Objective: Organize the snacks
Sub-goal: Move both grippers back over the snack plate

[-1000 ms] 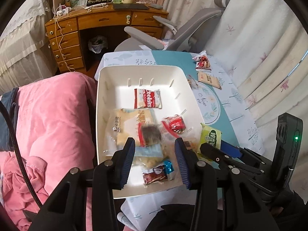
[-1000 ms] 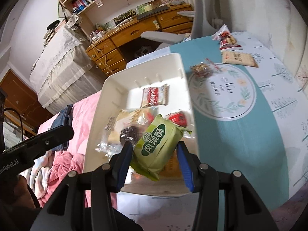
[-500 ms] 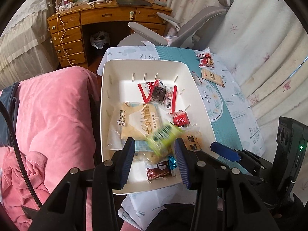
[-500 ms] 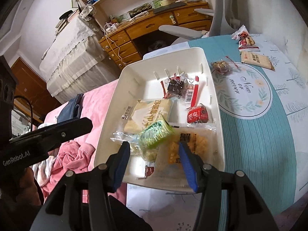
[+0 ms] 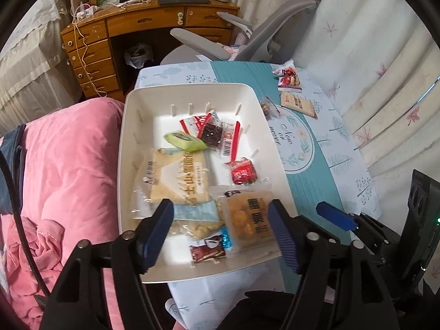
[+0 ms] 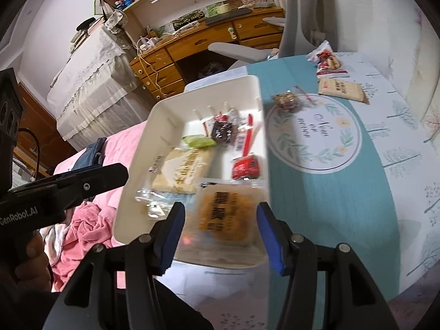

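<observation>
**Most snacks binned, three left on the bench**

The left hand-held gripper (image 5: 221, 232) is opening, empty, above the tray (image 5: 125, 148) of snacks. The right hand-held gripper (image 6: 220, 238) stands partly open, holding nothing. Ahead and to its right, three packets remain on the bench (image 6: 343, 192): red (image 6: 327, 60), tan (image 6: 342, 89), dark (image 6: 287, 101).

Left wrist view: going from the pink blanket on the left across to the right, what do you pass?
Pink blanket → white tray → green snack packet → small red packet → teal table runner → white curtain.
</observation>
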`<state>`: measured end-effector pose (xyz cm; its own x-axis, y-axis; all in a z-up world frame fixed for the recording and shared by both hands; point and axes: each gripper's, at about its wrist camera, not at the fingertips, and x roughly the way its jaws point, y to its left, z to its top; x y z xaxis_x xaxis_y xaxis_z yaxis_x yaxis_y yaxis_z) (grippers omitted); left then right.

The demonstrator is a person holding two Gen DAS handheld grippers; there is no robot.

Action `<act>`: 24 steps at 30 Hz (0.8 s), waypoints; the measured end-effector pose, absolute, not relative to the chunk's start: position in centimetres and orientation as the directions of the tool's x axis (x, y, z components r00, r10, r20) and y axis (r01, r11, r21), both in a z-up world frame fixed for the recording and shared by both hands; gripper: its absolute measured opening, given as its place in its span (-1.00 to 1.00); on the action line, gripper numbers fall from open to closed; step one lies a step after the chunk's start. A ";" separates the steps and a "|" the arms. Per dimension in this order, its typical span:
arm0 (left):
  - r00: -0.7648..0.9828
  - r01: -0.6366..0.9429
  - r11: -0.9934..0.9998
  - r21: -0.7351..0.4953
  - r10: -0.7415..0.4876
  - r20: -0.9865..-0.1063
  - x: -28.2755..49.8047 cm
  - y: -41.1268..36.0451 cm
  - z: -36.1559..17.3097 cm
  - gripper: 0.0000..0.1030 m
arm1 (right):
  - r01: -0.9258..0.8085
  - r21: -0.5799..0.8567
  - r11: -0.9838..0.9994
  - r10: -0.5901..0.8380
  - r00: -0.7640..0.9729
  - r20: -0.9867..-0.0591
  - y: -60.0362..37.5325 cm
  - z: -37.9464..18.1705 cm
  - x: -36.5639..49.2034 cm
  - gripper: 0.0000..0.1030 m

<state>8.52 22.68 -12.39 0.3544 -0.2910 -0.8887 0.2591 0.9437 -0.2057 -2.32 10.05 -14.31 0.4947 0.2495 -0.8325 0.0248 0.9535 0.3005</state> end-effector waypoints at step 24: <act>0.350 0.216 0.973 -0.084 -0.158 -0.923 14.6 5.1 -11.0 0.49 | -0.115 0.156 0.981 0.193 0.498 -0.845 -9.0 -12.0 3.0 0.42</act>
